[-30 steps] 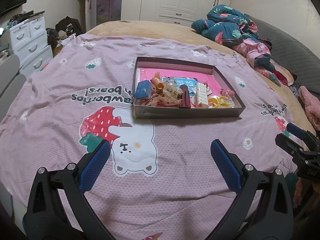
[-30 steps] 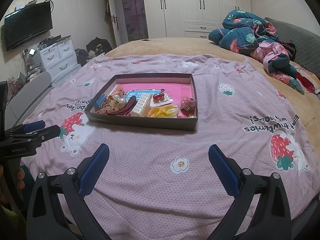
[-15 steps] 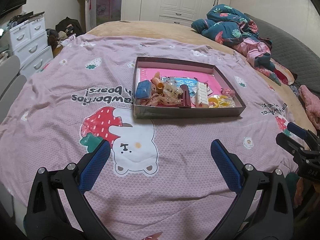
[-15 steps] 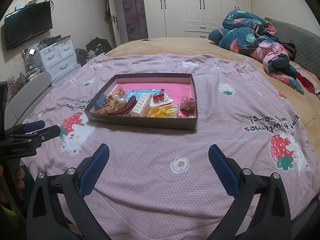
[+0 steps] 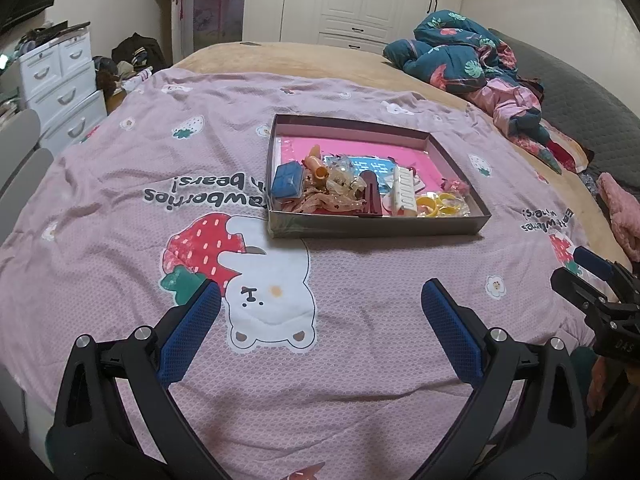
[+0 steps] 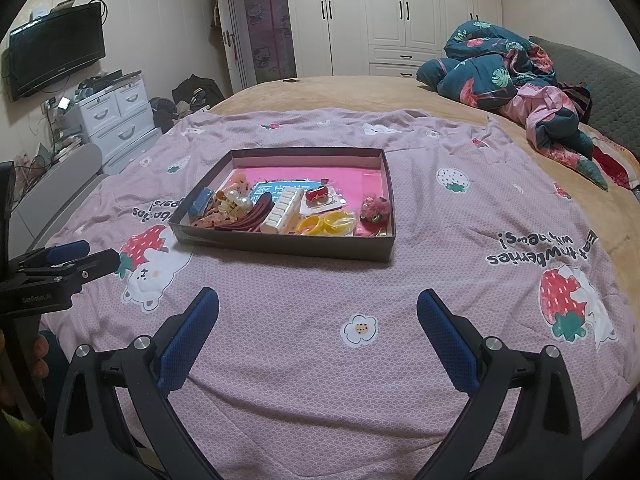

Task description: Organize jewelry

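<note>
Hovering spread and empty near the bed's edge, left tongs [image 5: 320,318] and right tongs [image 6: 318,318] face the far jewelry tray [image 6: 280,246], where tangled pieces risk snagging together.

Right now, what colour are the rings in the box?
Yellow rings, clearest in the right wrist view.

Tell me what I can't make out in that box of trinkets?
- Left wrist view: the box near wall hides the pile's lowest pieces.
- Right wrist view: the blue case shows only partly behind the near wall.
- Both views: the blue card's print is too small.
</note>
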### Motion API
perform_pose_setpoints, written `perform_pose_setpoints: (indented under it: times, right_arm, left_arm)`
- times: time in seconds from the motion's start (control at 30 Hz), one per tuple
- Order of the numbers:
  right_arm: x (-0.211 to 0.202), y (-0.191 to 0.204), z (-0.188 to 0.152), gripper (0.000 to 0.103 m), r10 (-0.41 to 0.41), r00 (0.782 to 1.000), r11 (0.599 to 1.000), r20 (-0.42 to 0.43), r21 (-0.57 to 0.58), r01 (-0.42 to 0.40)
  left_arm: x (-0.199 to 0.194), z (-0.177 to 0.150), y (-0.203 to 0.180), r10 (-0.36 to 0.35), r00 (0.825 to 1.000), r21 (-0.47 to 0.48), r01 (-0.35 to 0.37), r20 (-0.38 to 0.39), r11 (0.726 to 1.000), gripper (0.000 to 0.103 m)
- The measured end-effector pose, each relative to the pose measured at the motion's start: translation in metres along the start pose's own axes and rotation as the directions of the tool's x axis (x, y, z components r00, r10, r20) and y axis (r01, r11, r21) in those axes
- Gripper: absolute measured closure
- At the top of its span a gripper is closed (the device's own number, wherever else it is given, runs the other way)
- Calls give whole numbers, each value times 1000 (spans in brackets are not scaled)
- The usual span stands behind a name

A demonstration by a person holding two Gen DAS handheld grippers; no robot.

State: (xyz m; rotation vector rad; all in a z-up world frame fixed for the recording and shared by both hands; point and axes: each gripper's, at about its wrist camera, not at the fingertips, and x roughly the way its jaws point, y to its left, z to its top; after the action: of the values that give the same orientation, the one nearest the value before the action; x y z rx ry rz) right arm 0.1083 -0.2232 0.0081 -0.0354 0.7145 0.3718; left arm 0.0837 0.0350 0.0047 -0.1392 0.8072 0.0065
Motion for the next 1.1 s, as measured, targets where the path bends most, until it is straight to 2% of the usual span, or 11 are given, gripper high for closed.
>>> perform_pose_setpoints:
  times: [0.4, 0.53, 0.73, 0.9, 0.97, 1.1]
  right_arm:
    - [-1, -1, 1, 4, -3, 1000, 1000, 2, -4, 3]
    - [-1, 0, 1, 4, -2, 1000, 1000, 3, -2, 2]
    - [-1, -4, 3, 4, -12, 1000, 1000, 1, 6, 12]
    - [8, -21, 5, 4, -44, 999, 998, -6, 37, 44]
    - [14, -34, 7, 4, -81, 997, 995, -7, 53, 81]
    - [30, -69, 12, 4, -152, 988, 983, -20, 100, 153]
  left_arm:
    - [-2, -1, -2, -16, 1000, 3, 16, 6, 1000, 9]
    - [-2, -2, -4, 20, 1000, 1, -20, 4, 1000, 9]
    - [1, -1, 1, 26, 1000, -19, -26, 9, 999, 9]
    - [17, 4, 24, 74, 997, -76, -75, -21, 994, 9]
    - [22, 7, 38, 85, 996, -113, -88, -30, 990, 9]
    - [37, 16, 75, 157, 986, -175, -164, -50, 971, 9]
